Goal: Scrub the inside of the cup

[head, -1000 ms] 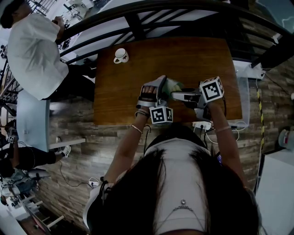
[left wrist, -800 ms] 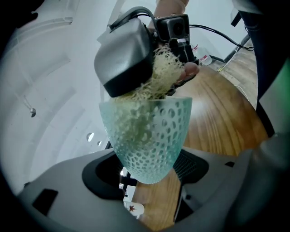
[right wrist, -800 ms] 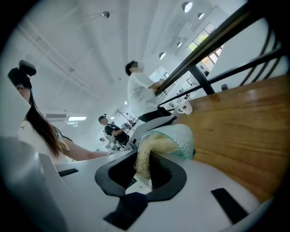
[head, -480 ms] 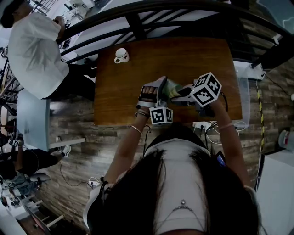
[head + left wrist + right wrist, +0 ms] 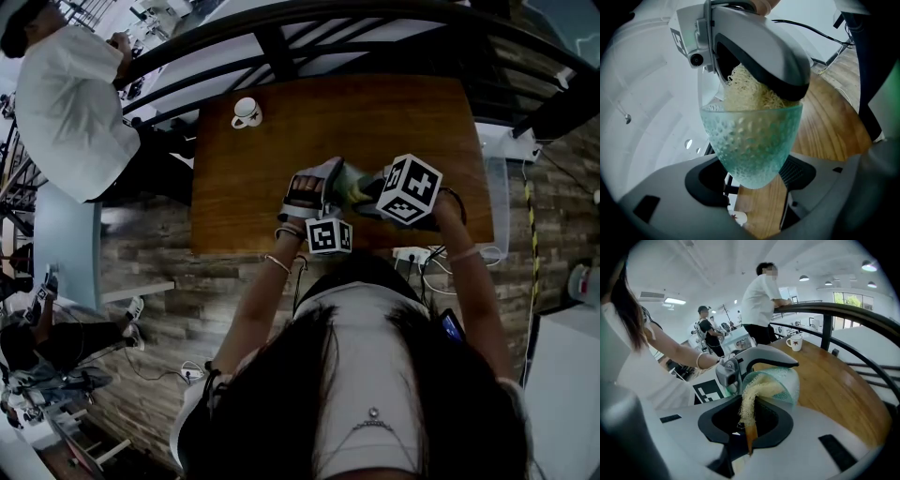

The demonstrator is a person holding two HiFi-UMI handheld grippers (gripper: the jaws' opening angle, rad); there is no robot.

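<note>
A pale green dimpled glass cup [image 5: 752, 140] is held off the table, with my left gripper [image 5: 752, 180] shut on its lower part. In the head view the cup [image 5: 352, 185] shows between the left gripper [image 5: 321, 199] and the right gripper [image 5: 375, 199]. My right gripper [image 5: 749, 430] is shut on a yellowish mesh scrubber [image 5: 751, 399], whose far end is pushed into the mouth of the cup [image 5: 783, 380]. In the left gripper view the scrubber [image 5: 747, 93] fills the cup's top, under a right gripper finger [image 5: 761, 54].
A white mug [image 5: 247, 113] stands at the far left corner of the wooden table [image 5: 394, 122]. A dark railing [image 5: 281, 37] runs behind the table. A person in white [image 5: 66, 103] leans there; others stand further back.
My right gripper has swung left and tilted, and its marker cube has come closer to the cup. The left gripper and the cup have stayed almost in place.
</note>
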